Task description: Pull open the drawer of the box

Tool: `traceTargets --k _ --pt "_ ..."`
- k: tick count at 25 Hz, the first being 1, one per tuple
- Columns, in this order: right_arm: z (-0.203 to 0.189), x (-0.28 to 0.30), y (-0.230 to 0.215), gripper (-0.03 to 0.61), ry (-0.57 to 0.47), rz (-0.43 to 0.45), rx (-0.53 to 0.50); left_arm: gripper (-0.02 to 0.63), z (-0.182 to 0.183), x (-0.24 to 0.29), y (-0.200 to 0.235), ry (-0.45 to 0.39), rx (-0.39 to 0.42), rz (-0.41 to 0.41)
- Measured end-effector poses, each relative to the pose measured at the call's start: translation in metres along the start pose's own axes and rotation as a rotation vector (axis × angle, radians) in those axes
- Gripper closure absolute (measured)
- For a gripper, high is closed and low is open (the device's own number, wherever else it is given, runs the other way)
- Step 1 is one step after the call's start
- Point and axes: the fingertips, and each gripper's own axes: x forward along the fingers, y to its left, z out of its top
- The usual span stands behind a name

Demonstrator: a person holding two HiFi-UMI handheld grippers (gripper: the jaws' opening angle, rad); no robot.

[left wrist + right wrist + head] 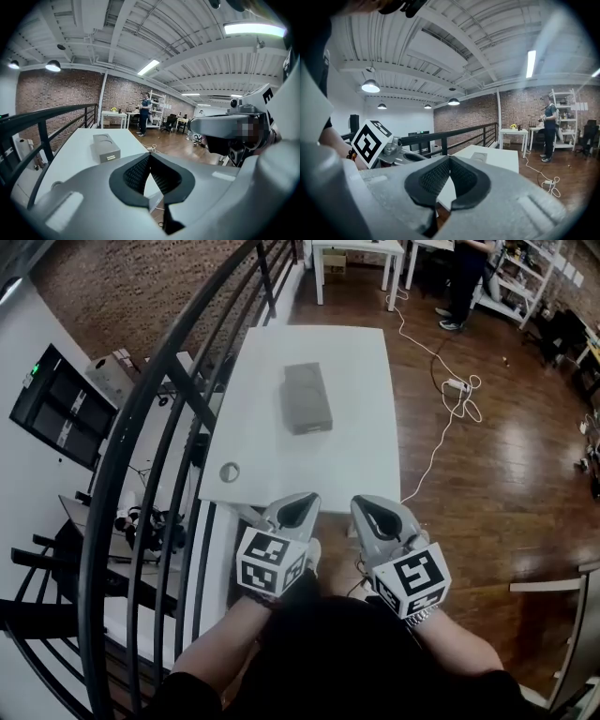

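The grey box [307, 397] lies near the middle of the white worktop [361, 465], its long side running away from the person, well apart from both tools. In the left gripper view the box [106, 147] shows two round recesses on top. On its near end face is the drawer [109, 158] with a pale handle strip; it looks pushed fully in, though at this size I cannot be sure. The left tool [298, 509] and the right tool [375, 514] hover side by side over the worktop's near edge, both pointing toward the box. Each is clenched on nothing: in its own view the left tool's [150, 157] dark ribbed pads meet at the tip, and the right tool's [449, 159] do the same (the box [480, 158] peeks just above its jaws). A small round fitting [230, 472] sits near the worktop's near left corner, and a black railing [159, 418] runs along the worktop's left side
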Motion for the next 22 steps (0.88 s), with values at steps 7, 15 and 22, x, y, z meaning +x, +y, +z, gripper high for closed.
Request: traceTargets --k 7,15,22 --pt "-0.001 0.035 -0.02 0.586 0.037 -0.009 0.018 0.597 0.003 0.03 0.028 0.029 -0.034 -0.024" --pt "-0.007 0.064 -0.032 0.586 0.09 -0.02 0.038 0.597 -0.007 0.058 0.053 0.08 -0.114 -0.057" --pt "-0.007 0.085 -0.041 0.586 0.131 -0.031 0.038 0.597 -0.022 0.08 0.076 0.121 -0.241 -0.074"
